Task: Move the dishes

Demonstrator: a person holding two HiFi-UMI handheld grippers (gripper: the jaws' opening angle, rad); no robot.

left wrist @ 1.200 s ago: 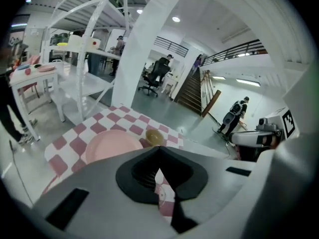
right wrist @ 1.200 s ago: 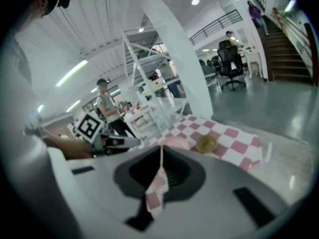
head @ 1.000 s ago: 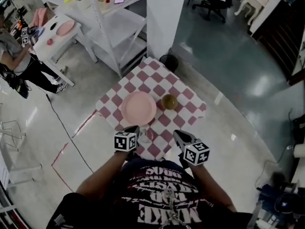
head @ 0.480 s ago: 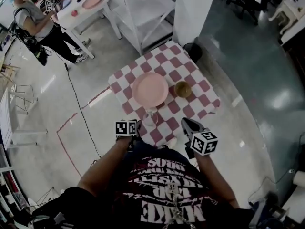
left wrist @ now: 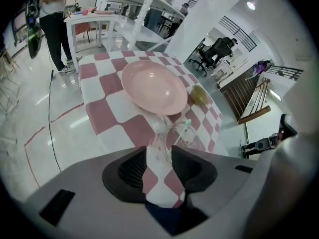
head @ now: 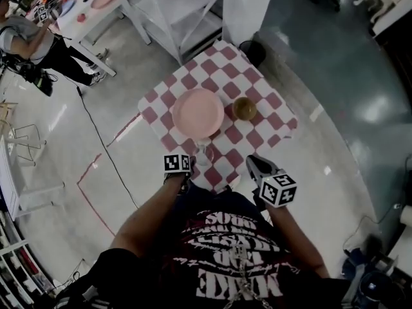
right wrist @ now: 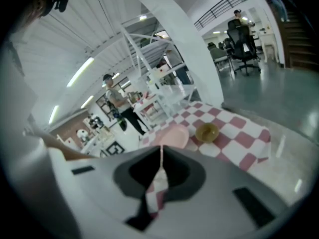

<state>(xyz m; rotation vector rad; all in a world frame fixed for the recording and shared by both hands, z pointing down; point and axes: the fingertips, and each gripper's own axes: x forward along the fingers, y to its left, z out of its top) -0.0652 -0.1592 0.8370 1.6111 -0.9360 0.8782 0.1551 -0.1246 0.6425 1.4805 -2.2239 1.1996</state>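
Observation:
A small table under a pink-and-white checked cloth (head: 270,118) carries a pink plate (head: 197,112), an olive bowl (head: 244,108) to its right and a clear glass (head: 203,152) near the front edge. In the left gripper view the glass (left wrist: 167,133) stands just ahead of the jaw tips, with the plate (left wrist: 152,86) and bowl (left wrist: 199,94) behind it. My left gripper (head: 192,163) is open. Its jaws have just been opening, and the pads do not press on the glass. My right gripper (head: 252,163) hovers shut and empty at the table's front right.
A white pillar (head: 248,5) and a white shelving rack (head: 183,11) stand behind the table, with a dark bin (head: 252,51) at the far corner. At upper left a person (head: 29,44) stands by a white table (head: 84,8) with pink dishes. A black cable (head: 103,140) crosses the floor.
My left gripper has sunk toward the table's front edge and its jaws have opened. The glass that sat against them now stands on the cloth. The right gripper has barely moved.

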